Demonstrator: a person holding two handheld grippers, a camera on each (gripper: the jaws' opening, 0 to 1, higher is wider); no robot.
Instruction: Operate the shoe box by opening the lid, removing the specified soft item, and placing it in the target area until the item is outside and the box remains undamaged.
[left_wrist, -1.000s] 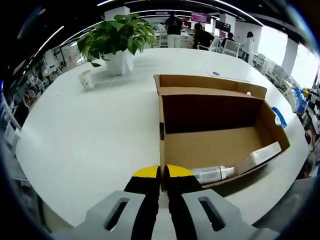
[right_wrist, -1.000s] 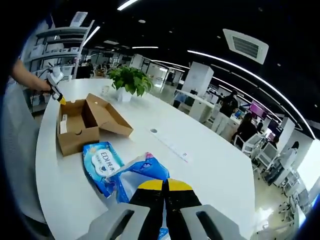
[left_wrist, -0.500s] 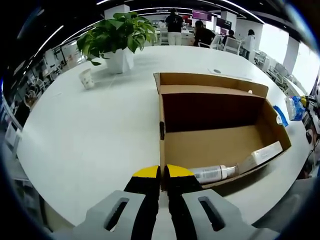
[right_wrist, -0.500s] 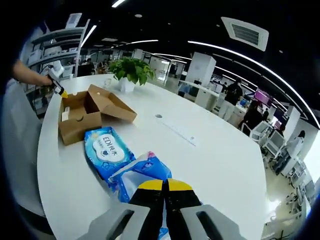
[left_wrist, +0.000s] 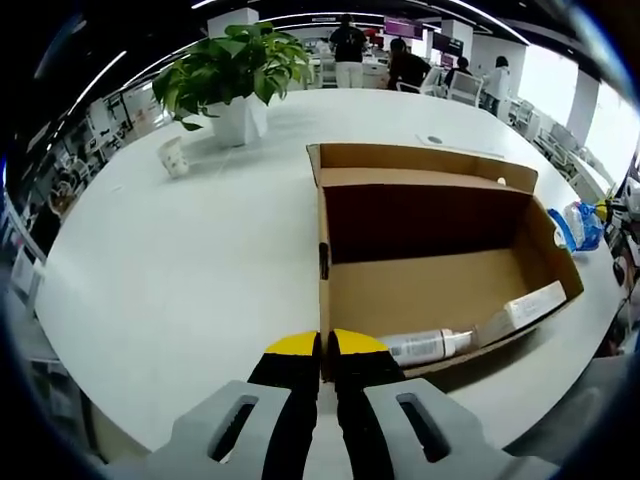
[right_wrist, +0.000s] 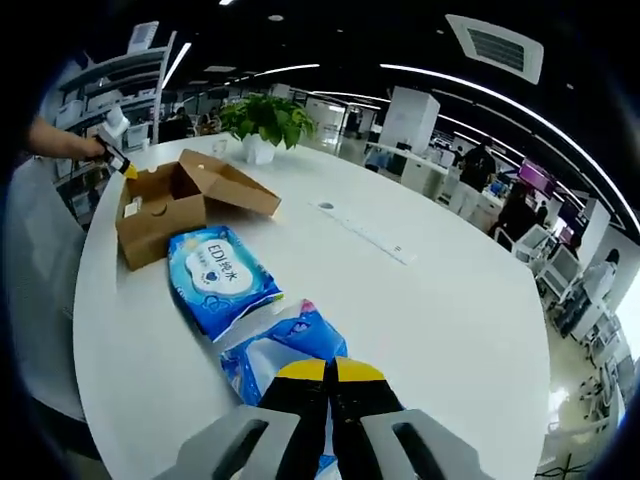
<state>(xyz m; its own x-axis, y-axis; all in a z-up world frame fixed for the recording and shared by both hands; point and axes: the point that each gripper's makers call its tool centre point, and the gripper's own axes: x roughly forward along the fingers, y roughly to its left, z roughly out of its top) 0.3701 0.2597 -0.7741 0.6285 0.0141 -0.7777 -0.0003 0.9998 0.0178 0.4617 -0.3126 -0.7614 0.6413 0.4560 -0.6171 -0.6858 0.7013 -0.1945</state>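
Fingers (right_wrist: 328, 372) closed on crumpled blue wipes pack (right_wrist: 275, 345), open shoe box (right_wrist: 165, 205) beyond

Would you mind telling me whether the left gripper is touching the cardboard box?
Touching. In the left gripper view, the left gripper is shut on the near wall edge of the cardboard box, the wall running between its yellow tips.

Left gripper (left_wrist: 327, 345) sits with its yellow-tipped jaws pressed together on a thin edge, right gripper (right_wrist: 329, 372) likewise clamped tight, and a bare forearm (right_wrist: 55, 141) reaches in far up-left of the right jaws.
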